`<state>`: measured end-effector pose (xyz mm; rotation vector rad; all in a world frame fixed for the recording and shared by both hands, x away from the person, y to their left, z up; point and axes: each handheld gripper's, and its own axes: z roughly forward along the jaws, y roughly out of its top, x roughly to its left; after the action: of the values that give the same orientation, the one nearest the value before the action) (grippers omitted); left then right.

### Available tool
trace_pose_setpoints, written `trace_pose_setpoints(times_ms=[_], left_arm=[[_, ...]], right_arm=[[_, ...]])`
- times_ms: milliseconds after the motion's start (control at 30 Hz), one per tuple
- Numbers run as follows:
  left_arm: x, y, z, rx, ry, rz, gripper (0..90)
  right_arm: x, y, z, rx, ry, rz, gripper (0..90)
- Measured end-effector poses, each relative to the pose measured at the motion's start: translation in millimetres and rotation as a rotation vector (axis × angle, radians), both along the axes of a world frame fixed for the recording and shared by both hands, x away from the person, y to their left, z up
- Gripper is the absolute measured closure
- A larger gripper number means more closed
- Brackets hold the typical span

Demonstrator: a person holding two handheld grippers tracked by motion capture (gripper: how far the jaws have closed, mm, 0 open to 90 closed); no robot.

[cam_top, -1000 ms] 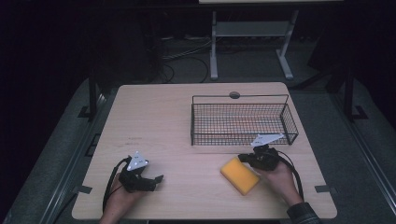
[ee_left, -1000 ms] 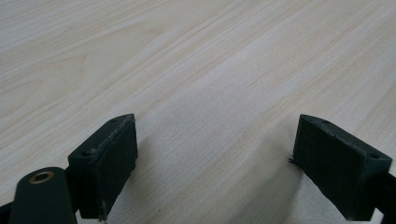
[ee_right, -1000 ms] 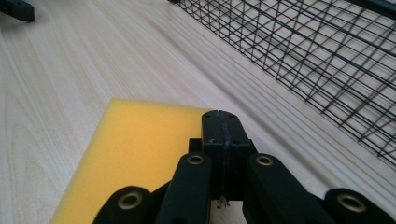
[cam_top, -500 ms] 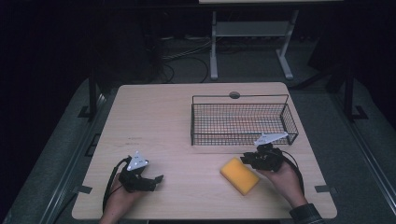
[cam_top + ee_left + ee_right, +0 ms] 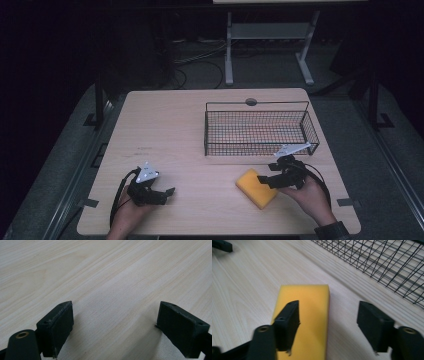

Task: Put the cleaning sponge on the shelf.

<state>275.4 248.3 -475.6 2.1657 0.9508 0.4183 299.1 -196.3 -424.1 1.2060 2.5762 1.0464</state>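
A yellow sponge [image 5: 255, 189] [image 5: 309, 315] lies flat on the wooden table [image 5: 200, 130], in front of the wire basket [image 5: 257, 103]. My right gripper [image 5: 266, 180] [image 5: 329, 305] sits low at the sponge's right end. Its jaws have just been opening and now stand apart. One jaw hovers over the sponge's top, the other over bare table beside it, and neither pad presses on the sponge. My left gripper [image 5: 169, 193] [image 5: 115, 312] rests near the front left edge, open, with only bare wood between its jaws.
The black wire basket [image 5: 382, 262] stands at the back right of the table with nothing in it, close behind the right gripper. A round grommet [image 5: 251, 102] sits at the table's far edge. Beyond the table are cables and a stand's legs on dark floor.
The right gripper's jaws have spread apart at the sponge's right end. The sponge lies where it was. The left gripper has not moved.
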Motion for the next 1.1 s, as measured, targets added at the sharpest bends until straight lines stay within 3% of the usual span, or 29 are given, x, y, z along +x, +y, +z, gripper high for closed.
trace_pose_setpoints(times_ms=[300,800,1100], left_arm=[[0.0,0.0,0.0,0.0,0.0,0.0,13.1],[0.0,0.0,0.0,0.0,0.0,0.0,13.1],[0.0,0.0,0.0,0.0,0.0,0.0,13.1]], right_arm=[[-8.2,9.9,3.4,-0.035,0.011,0.003,13.7],[-14.8,28.5,-1.8,-0.089,0.047,0.033,9.1],[-14.0,38.9,-12.9,-0.127,0.069,0.045,9.2]])
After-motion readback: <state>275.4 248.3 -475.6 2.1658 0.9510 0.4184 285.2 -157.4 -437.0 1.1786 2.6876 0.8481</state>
